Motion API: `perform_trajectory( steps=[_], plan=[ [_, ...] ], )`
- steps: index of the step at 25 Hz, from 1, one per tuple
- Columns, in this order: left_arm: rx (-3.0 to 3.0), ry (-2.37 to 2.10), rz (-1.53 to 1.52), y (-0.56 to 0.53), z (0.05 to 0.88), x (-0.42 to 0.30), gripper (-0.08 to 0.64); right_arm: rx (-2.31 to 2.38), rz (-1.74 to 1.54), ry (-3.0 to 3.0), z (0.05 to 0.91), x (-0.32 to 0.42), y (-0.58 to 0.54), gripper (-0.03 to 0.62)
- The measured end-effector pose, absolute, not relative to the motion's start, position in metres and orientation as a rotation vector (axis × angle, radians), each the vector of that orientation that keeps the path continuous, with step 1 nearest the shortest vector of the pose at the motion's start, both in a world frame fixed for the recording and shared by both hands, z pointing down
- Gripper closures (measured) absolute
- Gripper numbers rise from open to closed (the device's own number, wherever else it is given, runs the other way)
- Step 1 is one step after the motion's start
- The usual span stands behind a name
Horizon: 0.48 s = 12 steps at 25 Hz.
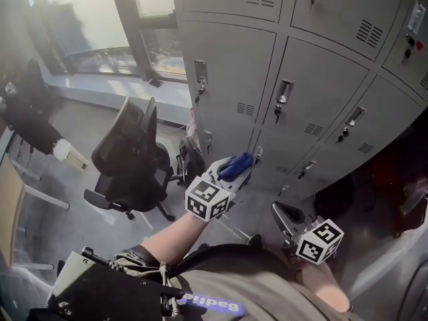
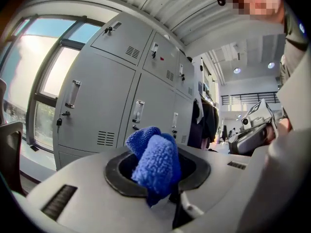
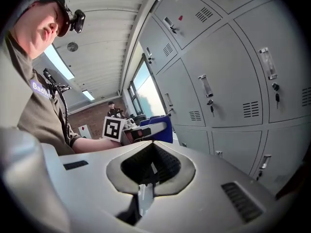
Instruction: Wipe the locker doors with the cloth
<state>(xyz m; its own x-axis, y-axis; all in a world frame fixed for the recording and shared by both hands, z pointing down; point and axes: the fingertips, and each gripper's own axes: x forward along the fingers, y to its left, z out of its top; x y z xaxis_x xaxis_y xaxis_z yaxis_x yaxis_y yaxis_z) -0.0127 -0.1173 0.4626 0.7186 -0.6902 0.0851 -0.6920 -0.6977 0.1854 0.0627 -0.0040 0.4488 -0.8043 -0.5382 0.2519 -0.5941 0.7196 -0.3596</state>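
Grey locker doors [image 1: 287, 92] fill the upper right of the head view, each with a handle and a key. My left gripper [image 1: 235, 170] is shut on a bunched blue cloth [image 1: 236, 165] and hangs a short way in front of the lower lockers, apart from them. In the left gripper view the cloth [image 2: 155, 161] bulges out between the jaws, with locker doors [image 2: 102, 106] beyond. My right gripper [image 1: 283, 217] hangs lower right, near my body. Its jaws [image 3: 151, 168] are shut with nothing in them. The right gripper view also catches the left gripper [image 3: 146, 128] and the cloth [image 3: 161, 128].
A black office chair [image 1: 130, 156] stands left of the lockers, by the window [image 1: 100, 25]. Dark clothing [image 1: 394, 179] hangs at the right. A desk edge [image 1: 13, 199] lies at the far left. A person [image 3: 112, 109] stands far back in the room.
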Motion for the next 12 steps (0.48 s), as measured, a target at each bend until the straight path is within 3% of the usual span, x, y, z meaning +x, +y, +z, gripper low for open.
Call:
perform_trajectory(
  steps=[12],
  plan=[
    [2.872,-0.848,-0.18,-0.002,0.395,-0.044,0.435,1.159,0.476,-2.744,0.432,0.005,0.057,0.588]
  ],
)
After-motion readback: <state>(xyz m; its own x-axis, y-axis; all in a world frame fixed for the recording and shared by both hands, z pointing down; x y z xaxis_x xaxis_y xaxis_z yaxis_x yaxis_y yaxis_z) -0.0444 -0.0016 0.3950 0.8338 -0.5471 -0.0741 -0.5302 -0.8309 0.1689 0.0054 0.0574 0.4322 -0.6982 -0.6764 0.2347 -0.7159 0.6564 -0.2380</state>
